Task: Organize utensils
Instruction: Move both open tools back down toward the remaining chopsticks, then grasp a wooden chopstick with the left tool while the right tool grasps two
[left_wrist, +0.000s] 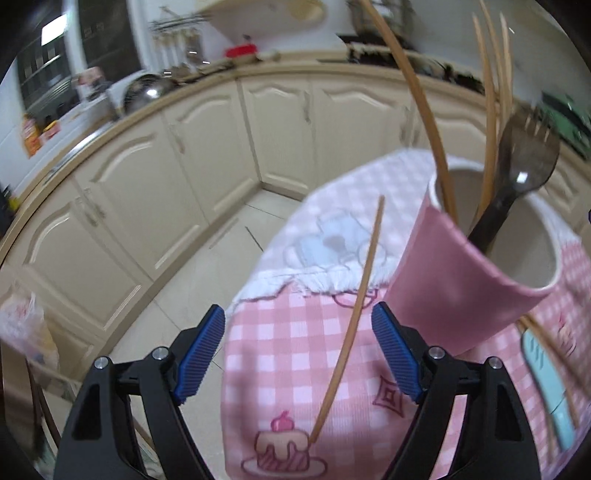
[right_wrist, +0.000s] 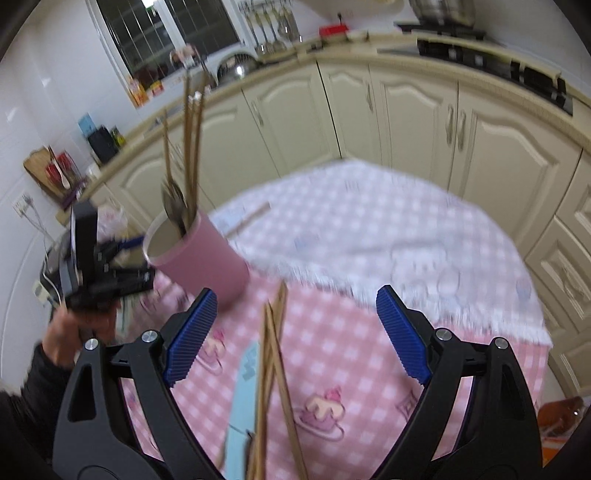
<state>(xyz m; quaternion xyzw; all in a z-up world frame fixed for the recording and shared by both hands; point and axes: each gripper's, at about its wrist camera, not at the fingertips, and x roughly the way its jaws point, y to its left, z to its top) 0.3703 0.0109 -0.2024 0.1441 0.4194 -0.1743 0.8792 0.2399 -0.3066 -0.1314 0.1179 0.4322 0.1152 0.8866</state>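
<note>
Cream cabinets (left_wrist: 155, 177) blur behind a pink checked tablecloth (left_wrist: 280, 354). From the left wrist, the left gripper (left_wrist: 299, 354) gapes wide and empty over a lone chopstick (left_wrist: 354, 306); the pink holder (left_wrist: 476, 273) carries chopsticks cut off by the frame and a dark fork (left_wrist: 517, 184).

From the right wrist, the right gripper (right_wrist: 295, 336) stands wide and empty above loose chopsticks (right_wrist: 273, 373) lying on a light blue object (right_wrist: 242, 398), partly hidden and hard to identify.

We see cream panelled cabinets (right_wrist: 406, 110) under a beige countertop (right_wrist: 369, 48), a pale tiled floor (left_wrist: 207, 266), a dark barred window (right_wrist: 166, 33) and white walls (right_wrist: 33, 110).
</note>
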